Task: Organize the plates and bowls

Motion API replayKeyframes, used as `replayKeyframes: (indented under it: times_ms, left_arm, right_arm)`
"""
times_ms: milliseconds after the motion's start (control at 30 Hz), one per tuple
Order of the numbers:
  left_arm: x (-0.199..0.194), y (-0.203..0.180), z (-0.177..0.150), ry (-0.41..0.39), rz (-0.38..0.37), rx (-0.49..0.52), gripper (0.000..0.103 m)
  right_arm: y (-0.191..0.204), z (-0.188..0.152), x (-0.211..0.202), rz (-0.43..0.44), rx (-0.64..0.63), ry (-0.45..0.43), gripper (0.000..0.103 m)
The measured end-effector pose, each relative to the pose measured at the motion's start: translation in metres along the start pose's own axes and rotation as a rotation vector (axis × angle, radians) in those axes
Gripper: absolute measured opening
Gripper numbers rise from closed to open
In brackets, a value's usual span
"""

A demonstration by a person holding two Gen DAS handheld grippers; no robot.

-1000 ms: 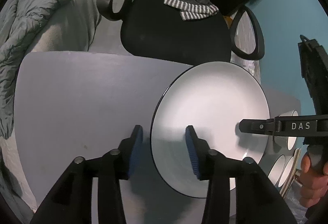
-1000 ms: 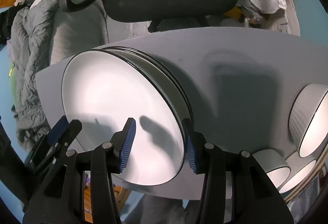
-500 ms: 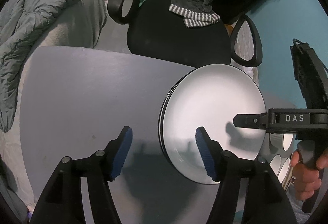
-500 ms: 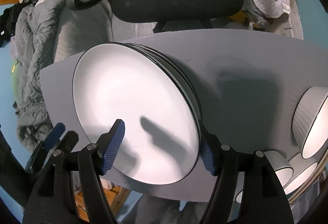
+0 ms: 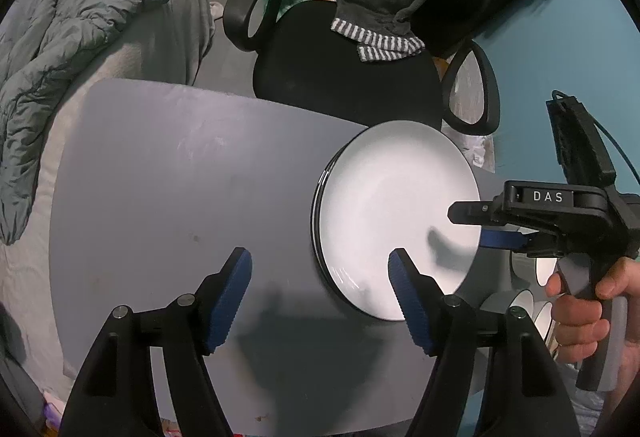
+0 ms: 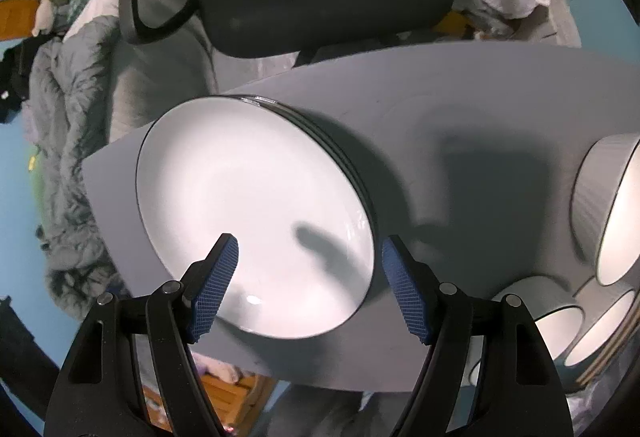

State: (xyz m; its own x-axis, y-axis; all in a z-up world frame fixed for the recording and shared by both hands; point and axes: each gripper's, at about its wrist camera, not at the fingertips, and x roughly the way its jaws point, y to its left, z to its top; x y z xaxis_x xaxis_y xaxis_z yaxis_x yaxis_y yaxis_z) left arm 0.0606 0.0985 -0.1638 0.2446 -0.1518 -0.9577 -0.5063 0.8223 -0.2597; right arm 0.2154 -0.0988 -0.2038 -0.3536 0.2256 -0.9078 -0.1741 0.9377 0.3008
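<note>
A stack of white plates with dark rims (image 5: pixel 396 217) lies on the grey table (image 5: pixel 180 173); it also shows in the right wrist view (image 6: pixel 256 213). My left gripper (image 5: pixel 320 293) is open and empty, just left of the stack's near edge. My right gripper (image 6: pixel 308 277) is open and empty, its jaws wide above the stack's near rim; it shows from the side in the left wrist view (image 5: pixel 480 225). Several white bowls with dark rims (image 6: pixel 608 209) stand at the table's right end.
A black office chair (image 5: pixel 344 73) with a dark garment over it stands behind the table. A bed with a grey quilt (image 5: pixel 60 49) lies to the left. The left half of the table top (image 5: pixel 160 197) is bare.
Both grippers opened wider and drew back from the top plate, which now rests flat on the stack. The left gripper moved away to the left.
</note>
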Motion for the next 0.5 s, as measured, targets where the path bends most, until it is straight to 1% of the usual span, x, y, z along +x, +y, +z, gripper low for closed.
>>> replayKeyframes:
  times_ms: [67, 133, 200, 267, 367, 433, 500]
  left_arm:
    - [-0.004, 0.000, -0.003, -0.001, -0.002, -0.004, 0.072]
    - [-0.009, -0.001, -0.005, -0.011, 0.005, -0.003, 0.072]
    - [-0.018, -0.004, -0.009, -0.043, 0.020, 0.016, 0.072]
    - [-0.029, -0.009, -0.011, -0.076, 0.042, 0.045, 0.072]
    - [-0.046, -0.016, -0.017, -0.119, 0.056, 0.072, 0.073]
    - [-0.057, -0.021, -0.022, -0.142, 0.059, 0.086, 0.078]
    - [-0.071, -0.029, -0.027, -0.174, 0.069, 0.115, 0.078]
  right_arm:
    - [0.001, -0.003, -0.002, -0.013, -0.006, -0.011, 0.074]
    - [0.005, -0.008, -0.007, -0.043, -0.030, -0.037, 0.074]
    - [0.010, -0.016, -0.016, -0.075, -0.068, -0.077, 0.074]
    - [0.016, -0.025, -0.029, -0.112, -0.119, -0.126, 0.074]
    - [0.025, -0.042, -0.051, -0.164, -0.186, -0.213, 0.074]
    - [0.029, -0.056, -0.068, -0.188, -0.225, -0.275, 0.074]
    - [0.031, -0.069, -0.084, -0.204, -0.255, -0.327, 0.074]
